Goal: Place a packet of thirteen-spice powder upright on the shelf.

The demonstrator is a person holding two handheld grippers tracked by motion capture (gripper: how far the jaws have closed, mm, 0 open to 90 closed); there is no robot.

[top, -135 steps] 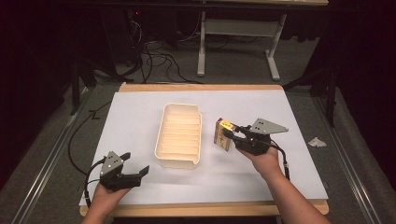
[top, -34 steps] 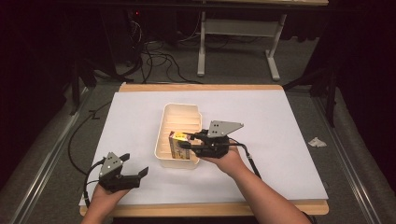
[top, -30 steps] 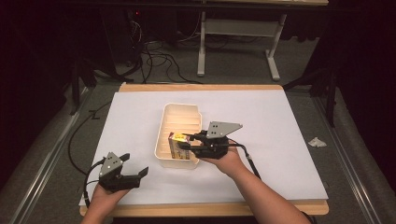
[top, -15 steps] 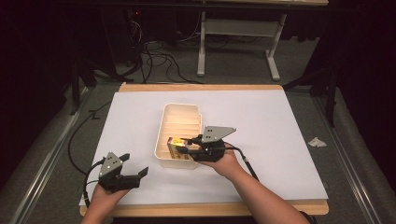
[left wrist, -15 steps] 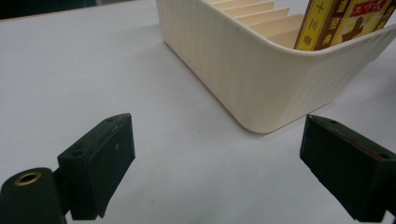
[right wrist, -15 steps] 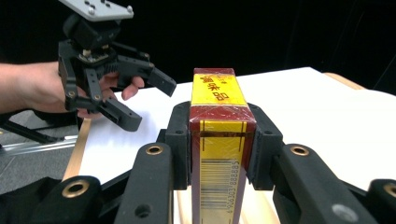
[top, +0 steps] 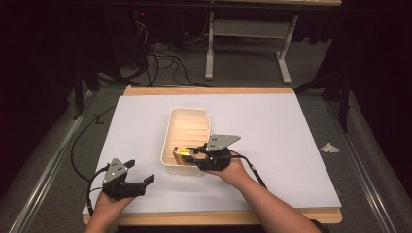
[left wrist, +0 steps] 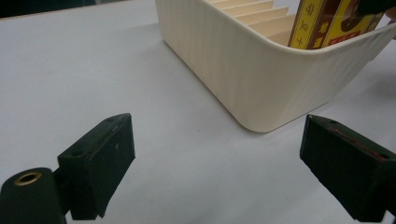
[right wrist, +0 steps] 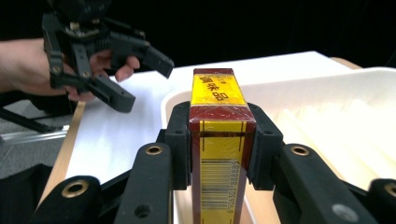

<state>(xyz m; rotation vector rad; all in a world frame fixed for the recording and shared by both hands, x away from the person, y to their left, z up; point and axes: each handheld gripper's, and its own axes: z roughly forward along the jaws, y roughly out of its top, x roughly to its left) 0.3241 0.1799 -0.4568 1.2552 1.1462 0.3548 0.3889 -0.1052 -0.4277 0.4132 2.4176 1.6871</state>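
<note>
A yellow-and-maroon box, barcode on its side, is clamped between the jaws of the right gripper and held within the near end of the cream ribbed bin, above its slatted floor. The left gripper is held wide apart and empty near the white table sheet's front-left corner, just short of the bin.

- On the yellow and red box that my right gripper clamps, the top face carries three red Chinese characters; they look like 调味品, though I can't be sure.
- Its near face bears a barcode with a row of digits beside it, too blurred for me to read.
- In my left gripper view the box shows dark ornaments, no legible words.
</note>
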